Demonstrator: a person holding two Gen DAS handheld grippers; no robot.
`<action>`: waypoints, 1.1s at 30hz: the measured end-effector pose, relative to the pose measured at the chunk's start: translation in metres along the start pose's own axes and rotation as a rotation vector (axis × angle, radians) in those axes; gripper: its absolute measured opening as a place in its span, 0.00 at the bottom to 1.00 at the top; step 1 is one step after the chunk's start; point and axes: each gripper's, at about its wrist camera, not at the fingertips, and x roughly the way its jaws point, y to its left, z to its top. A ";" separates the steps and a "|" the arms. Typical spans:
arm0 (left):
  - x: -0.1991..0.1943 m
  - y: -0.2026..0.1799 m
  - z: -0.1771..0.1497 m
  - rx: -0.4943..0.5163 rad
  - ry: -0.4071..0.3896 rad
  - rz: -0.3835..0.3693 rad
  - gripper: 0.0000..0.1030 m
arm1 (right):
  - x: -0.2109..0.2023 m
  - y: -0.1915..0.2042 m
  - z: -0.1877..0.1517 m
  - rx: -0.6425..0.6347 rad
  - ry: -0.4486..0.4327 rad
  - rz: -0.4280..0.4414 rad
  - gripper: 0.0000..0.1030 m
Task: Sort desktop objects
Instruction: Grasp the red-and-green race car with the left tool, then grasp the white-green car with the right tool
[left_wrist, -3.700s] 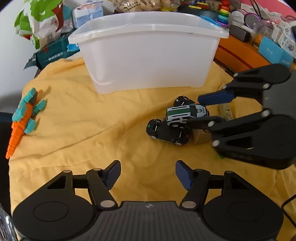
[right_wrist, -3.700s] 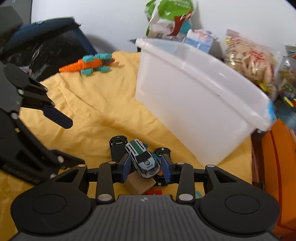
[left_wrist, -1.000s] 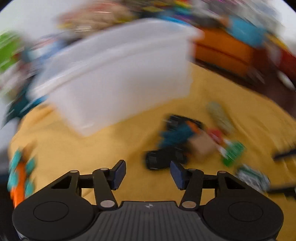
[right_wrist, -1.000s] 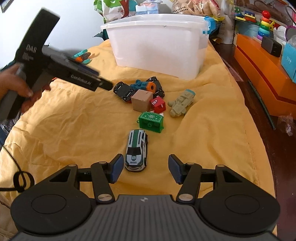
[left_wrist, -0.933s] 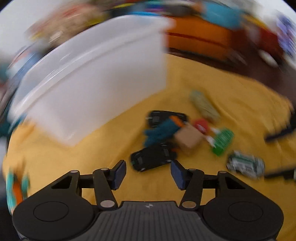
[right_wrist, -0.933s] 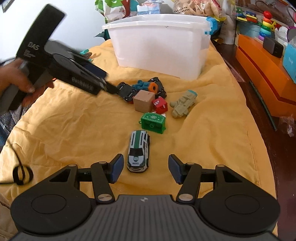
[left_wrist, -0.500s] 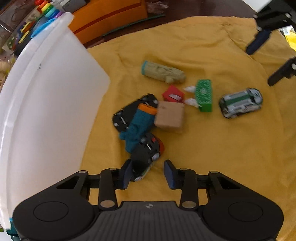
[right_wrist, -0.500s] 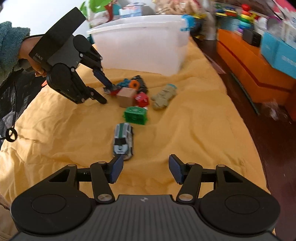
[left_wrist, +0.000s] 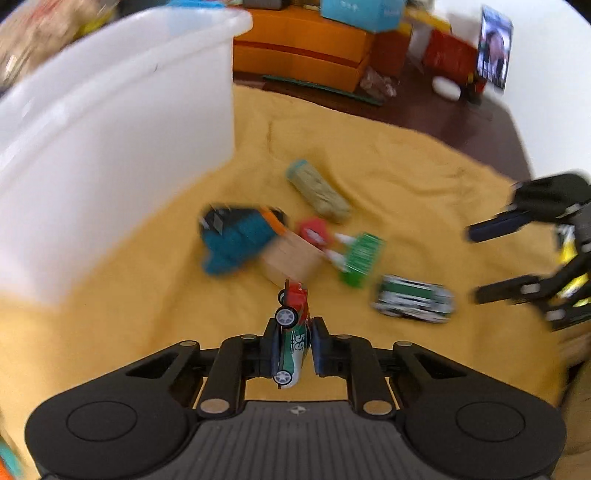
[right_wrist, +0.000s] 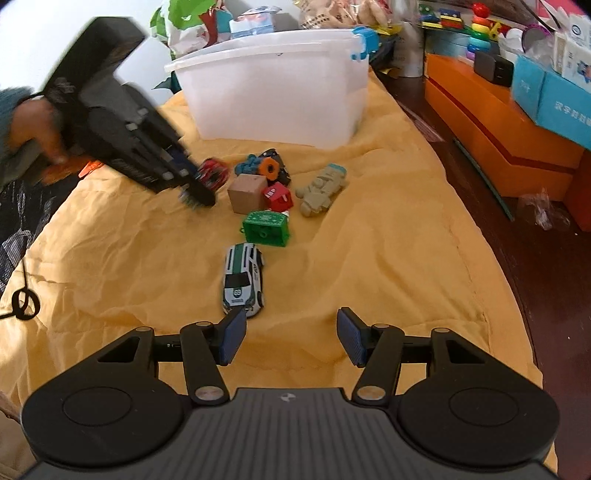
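Your left gripper (left_wrist: 293, 349) is clamped on the small red/green plastic toy car (left_wrist: 291, 334), nose fwd. White plastic bin (left_wrist: 110, 122) sits up-left of it. Right gripper (right_wrist: 291, 336) half open, empty.

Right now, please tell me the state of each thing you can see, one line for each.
Left gripper: jaws shut on the red toy car.
Red toy car: held on its side.
Right gripper: jaws open, nothing between them.
White-green car: on its wheels on the cloth.
Green brick: lying free.
White bin: upright, without lid.
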 end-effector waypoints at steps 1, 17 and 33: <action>-0.002 -0.003 -0.008 -0.046 -0.006 -0.030 0.20 | 0.001 0.000 0.000 0.001 0.002 0.007 0.57; 0.001 -0.035 -0.047 -0.224 -0.085 0.526 0.64 | 0.023 0.028 0.025 -0.101 -0.014 0.088 0.57; 0.028 -0.031 -0.035 -0.291 -0.102 0.546 0.63 | 0.048 0.038 0.009 -0.193 -0.025 0.000 0.58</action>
